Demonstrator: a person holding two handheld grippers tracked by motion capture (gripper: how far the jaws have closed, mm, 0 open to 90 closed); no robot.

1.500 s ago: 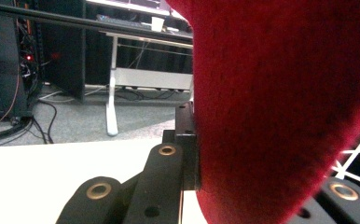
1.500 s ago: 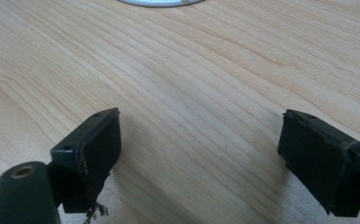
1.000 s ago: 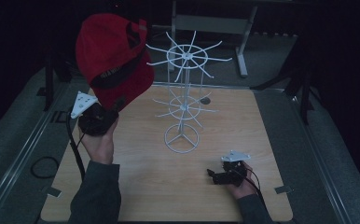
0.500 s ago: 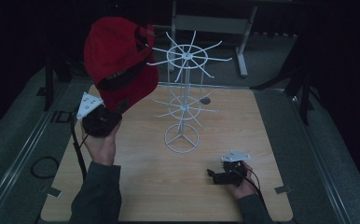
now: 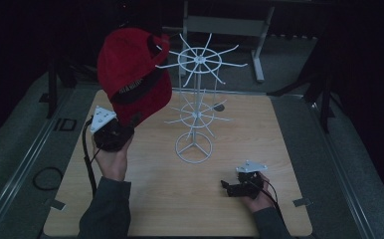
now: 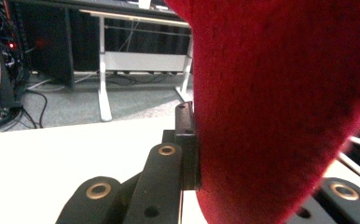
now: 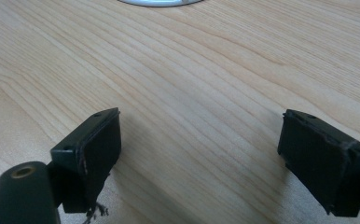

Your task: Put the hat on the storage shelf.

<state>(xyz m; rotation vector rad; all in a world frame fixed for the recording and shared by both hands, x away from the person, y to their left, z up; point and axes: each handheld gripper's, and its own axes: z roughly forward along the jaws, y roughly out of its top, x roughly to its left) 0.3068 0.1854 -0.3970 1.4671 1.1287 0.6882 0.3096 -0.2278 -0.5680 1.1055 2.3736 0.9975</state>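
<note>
Left hand-held gripper (image 5: 123,130) is clamped on the bottom edge of a red cap (image 5: 133,74), and I've got it lifted up off the table (image 5: 259,149) on the left side. In the left gripper view my own hand-held gripper (image 6: 194,154) has one black jaw pressed flat against the red fabric (image 6: 280,102), which takes up most of the right half of that picture, so yeah, that grip is closed on the cap.

Going big to small from there: the table is a light wood-grain top, sitting on grey carpeted floor. The cap is the biggest thing over it, held tilted with its crown up and toward the back, and there's a dark band with some lettering I can't read across it. Its upper right edge is right next to the top ring of prongs on a white wire display rack (image 5: 196,107); can't tell if they're actually touching. The rack stands upright near the middle of the table, two tiers of spokes on a thin pole, with a round wire base (image 5: 194,148).

Right hand-held gripper (image 5: 228,187) is down low at the near right part of the table, well apart from the rack's base. In the right gripper view that hand-held gripper (image 7: 199,156) has its jaws spread wide with just bare wood between them, and a bit of the white base (image 7: 162,2) at the top edge.
</note>
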